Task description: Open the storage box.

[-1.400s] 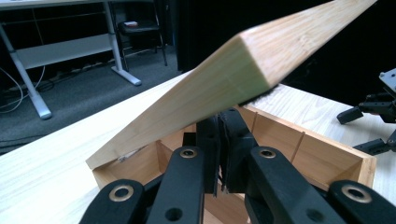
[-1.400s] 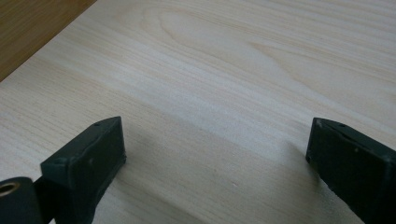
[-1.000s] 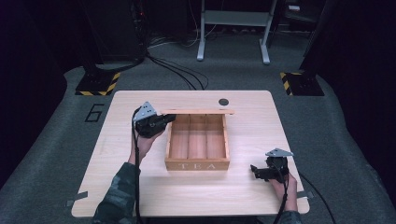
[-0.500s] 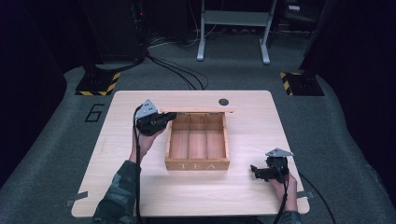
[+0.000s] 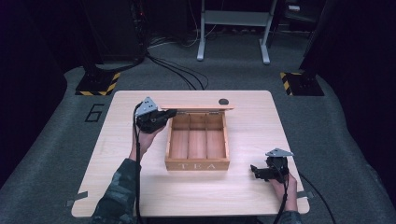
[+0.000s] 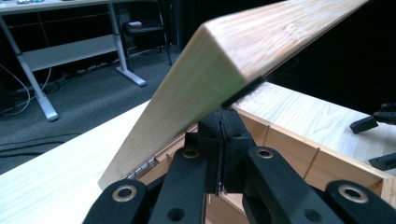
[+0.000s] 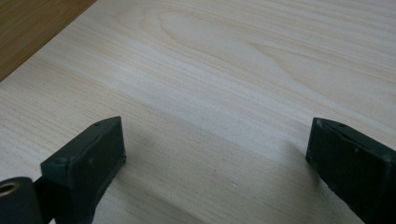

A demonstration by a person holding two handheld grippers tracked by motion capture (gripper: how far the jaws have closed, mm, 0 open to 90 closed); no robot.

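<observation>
A wooden box marked TEA (image 5: 197,165) sits mid-table with three dividers inside. Its hinged lid (image 5: 196,108) stands raised at the back, seen edge-on. My left gripper (image 5: 170,112) is at the lid's left end. In the left gripper view its jaws are shut together with nothing between them, and the left gripper (image 6: 220,119) has its tips right under the tilted lid (image 6: 233,51), above the box (image 6: 299,149). My right gripper (image 5: 254,171) rests low near the table's front right, to the right of the box. Its jaws are open over bare wood (image 7: 215,149).
The light wooden table (image 5: 261,126) has a small black round spot (image 5: 223,101) near its back edge. A brown surface, probably the box's wall (image 7: 28,28), lies at the top left of the right gripper view. Cables and a metal stand are on the grey floor beyond.
</observation>
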